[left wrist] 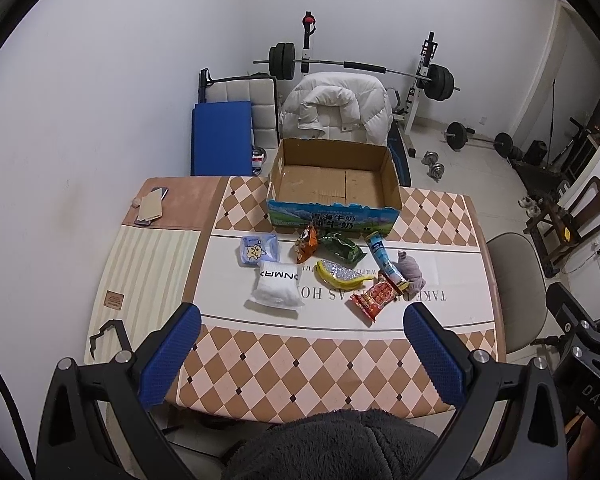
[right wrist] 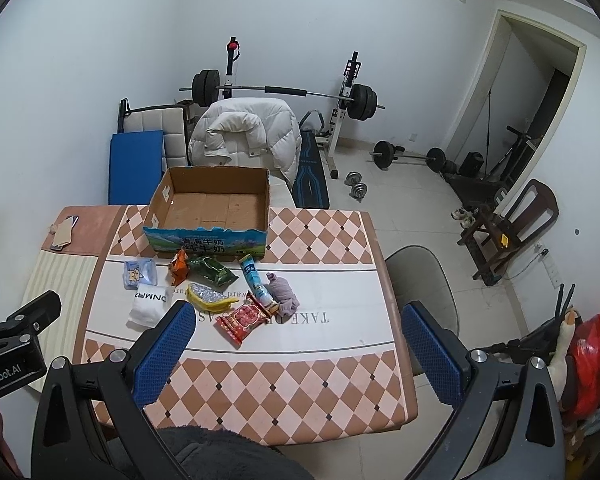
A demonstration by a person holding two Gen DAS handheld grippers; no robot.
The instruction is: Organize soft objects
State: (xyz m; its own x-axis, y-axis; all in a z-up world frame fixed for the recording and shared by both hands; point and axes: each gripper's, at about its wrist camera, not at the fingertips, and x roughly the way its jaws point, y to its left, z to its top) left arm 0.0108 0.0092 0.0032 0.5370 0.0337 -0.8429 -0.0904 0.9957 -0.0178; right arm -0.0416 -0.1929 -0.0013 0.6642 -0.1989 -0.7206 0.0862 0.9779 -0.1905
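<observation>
My left gripper (left wrist: 302, 326) hangs above the near edge of the bench (left wrist: 320, 376), its blue jaws spread wide with nothing between them. My right gripper (right wrist: 296, 328) is held the same way, jaws wide apart and empty, off toward the bench's right side.

Everything sits in relation to the cardboard box (left wrist: 334, 184) at the far edge of the bench. The box is open at the top and I see only its bare brown floor inside. Just in front of it lies a loose cluster of soft things: a pale blue tissue pack (left wrist: 258, 250) toward the left, a white packet (left wrist: 277, 286) nearer to me than that, an orange snack bag (left wrist: 306, 244) and a green pouch (left wrist: 342, 248) close under the box's printed front, a yellow banana toy (left wrist: 342, 274) nearer me, a blue tube (left wrist: 384, 258) to the right, a grey-purple cloth (left wrist: 410, 272) beside the tube, and a red snack packet (left wrist: 374, 298) nearest me.

The left view alone shows a black clip (left wrist: 108, 338) on the striped mat far left of the box. The right view alone shows an open doorway (right wrist: 540, 92) and a red bag (right wrist: 592, 356) on the floor, well right of the box. Both show a white jacket (right wrist: 246, 136) behind the box.
</observation>
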